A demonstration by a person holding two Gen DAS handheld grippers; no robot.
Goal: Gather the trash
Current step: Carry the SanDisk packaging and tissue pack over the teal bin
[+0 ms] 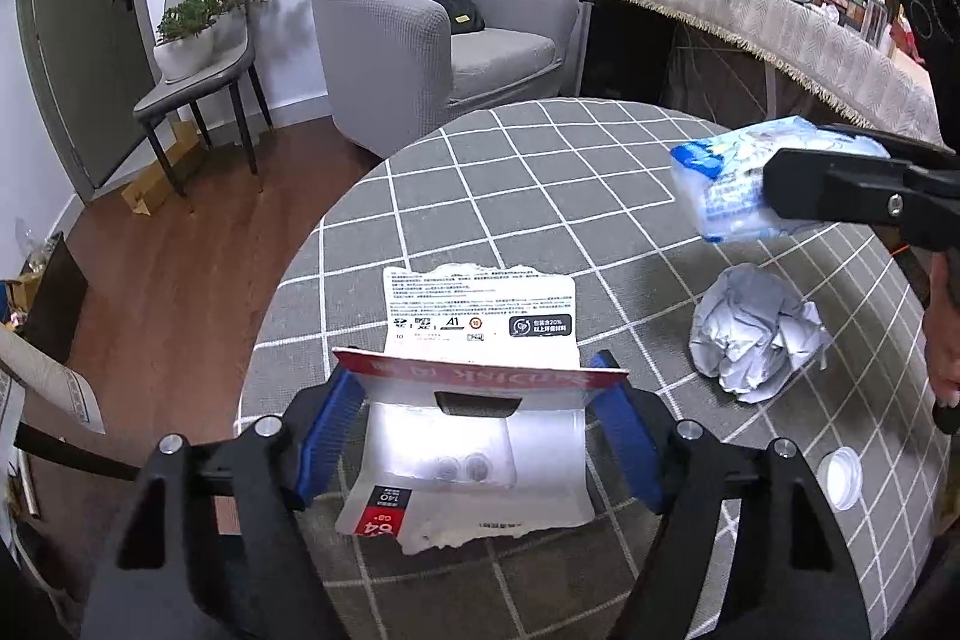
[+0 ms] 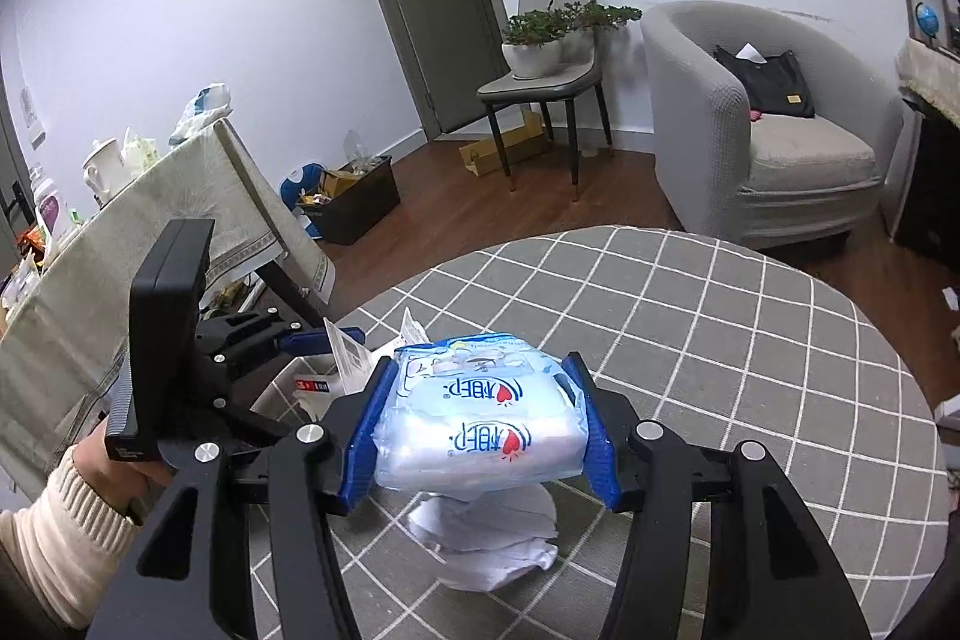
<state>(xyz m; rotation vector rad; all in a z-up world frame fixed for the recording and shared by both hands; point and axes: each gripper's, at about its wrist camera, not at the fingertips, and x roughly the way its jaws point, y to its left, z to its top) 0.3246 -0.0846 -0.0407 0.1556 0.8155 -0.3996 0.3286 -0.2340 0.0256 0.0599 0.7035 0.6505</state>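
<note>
My left gripper (image 1: pixel 477 391) is shut on a torn red and white memory card package (image 1: pixel 480 436), held just above the round table. My right gripper (image 2: pixel 480 400) is shut on a blue and white tissue pack (image 2: pixel 483 427), lifted above the table; the pack also shows in the left wrist view (image 1: pixel 726 184). A crumpled white paper ball (image 1: pixel 753 334) lies on the table right of the package, and under the tissue pack in the right wrist view (image 2: pixel 486 538). A small white bottle cap (image 1: pixel 840 475) lies near the table's right edge.
The table has a grey checked cloth (image 1: pixel 510 196). A grey armchair (image 1: pixel 420 34) with a black bag, a chair with potted plants (image 1: pixel 198 40) and a cloth-covered desk (image 1: pixel 750 10) stand beyond. A dark bin of clutter (image 2: pixel 354 199) sits on the wood floor.
</note>
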